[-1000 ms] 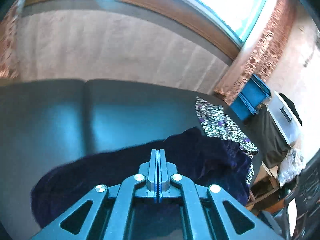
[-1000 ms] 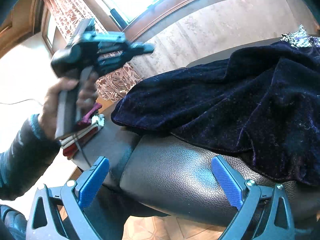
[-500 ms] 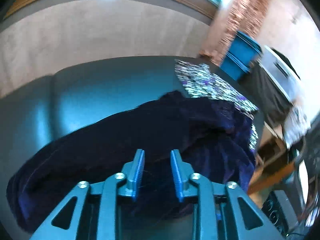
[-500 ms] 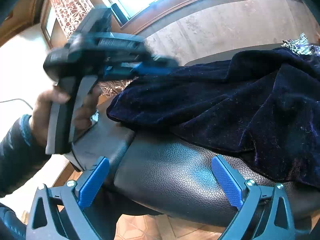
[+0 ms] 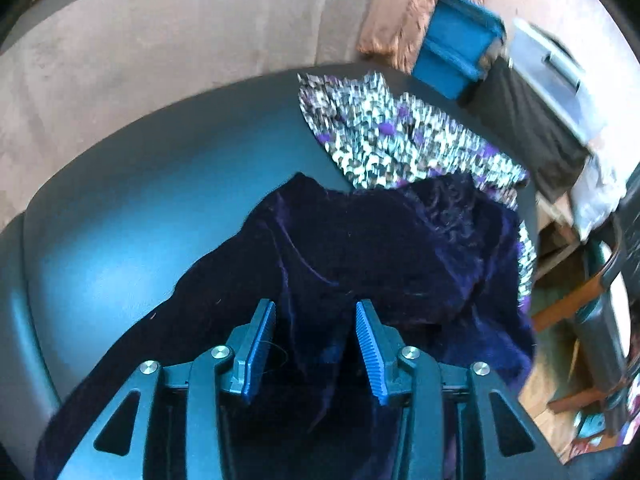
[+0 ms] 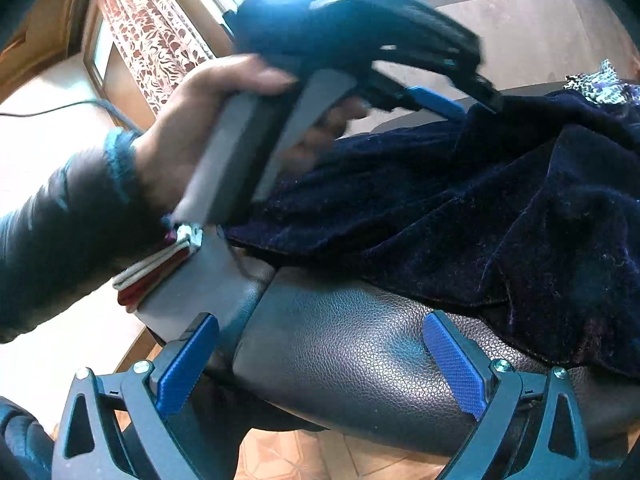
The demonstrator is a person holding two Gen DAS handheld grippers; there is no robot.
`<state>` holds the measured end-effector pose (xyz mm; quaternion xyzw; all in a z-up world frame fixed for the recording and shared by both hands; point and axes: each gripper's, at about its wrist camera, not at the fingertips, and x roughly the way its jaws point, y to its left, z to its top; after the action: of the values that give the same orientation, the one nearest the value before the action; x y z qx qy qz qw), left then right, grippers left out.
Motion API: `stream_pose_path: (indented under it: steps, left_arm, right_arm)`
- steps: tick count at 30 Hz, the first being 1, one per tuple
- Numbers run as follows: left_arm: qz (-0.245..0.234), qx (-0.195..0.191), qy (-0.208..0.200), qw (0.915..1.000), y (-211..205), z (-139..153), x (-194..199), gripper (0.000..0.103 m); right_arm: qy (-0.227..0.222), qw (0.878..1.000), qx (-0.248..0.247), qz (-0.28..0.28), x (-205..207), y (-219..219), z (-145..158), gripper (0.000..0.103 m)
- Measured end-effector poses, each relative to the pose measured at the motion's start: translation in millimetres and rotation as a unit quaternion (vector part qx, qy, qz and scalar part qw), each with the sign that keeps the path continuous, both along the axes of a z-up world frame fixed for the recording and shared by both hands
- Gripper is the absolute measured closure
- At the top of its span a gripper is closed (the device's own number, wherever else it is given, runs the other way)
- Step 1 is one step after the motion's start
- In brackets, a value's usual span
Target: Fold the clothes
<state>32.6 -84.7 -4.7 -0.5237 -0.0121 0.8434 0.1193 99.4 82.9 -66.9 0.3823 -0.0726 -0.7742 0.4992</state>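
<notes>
A dark purple velvet garment (image 5: 380,248) lies crumpled on the black leather seat (image 5: 140,200). A black-and-white patterned garment (image 5: 392,136) lies partly under its far edge. My left gripper (image 5: 314,306) points down over the velvet. Its jaws are opening and the cloth shows beneath the gap, with the pads not pressing on it. In the right wrist view a person's hand (image 6: 192,120) holds that left gripper (image 6: 448,106) above the velvet garment (image 6: 480,200). My right gripper (image 6: 322,320) stands wide open over the seat's front edge (image 6: 340,360), holding nothing.
A blue bin (image 5: 456,52) and a grey box (image 5: 556,80) stand beyond the seat's far right end. A folded red and white cloth stack (image 6: 156,268) rests at the seat's left end. A beige wall runs behind, with wooden floor below the front edge.
The left gripper went from shut to open and swung right and down over the velvet garment. The right gripper stayed where it was, open.
</notes>
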Motion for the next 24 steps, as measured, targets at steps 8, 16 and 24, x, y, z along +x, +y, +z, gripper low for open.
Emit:
stream_pose_path:
  steps: [8, 16, 24]
  left_arm:
    - [0.041, 0.037, 0.027, 0.9981, -26, -4, 3, 0.098]
    - [0.108, 0.169, 0.142, 0.9694, -104, 65, 81, 0.099]
    - [0.121, 0.217, 0.231, 0.9408, -150, 108, 195, 0.099]
  right_arm:
    - [0.105, 0.98, 0.083, -0.146, -44, 38, 66, 0.005]
    - [0.022, 0.961, 0.148, -0.233, -116, 63, 35, 0.005]
    - [-0.009, 0.994, 0.05, -0.098, -95, 28, 59, 0.046]
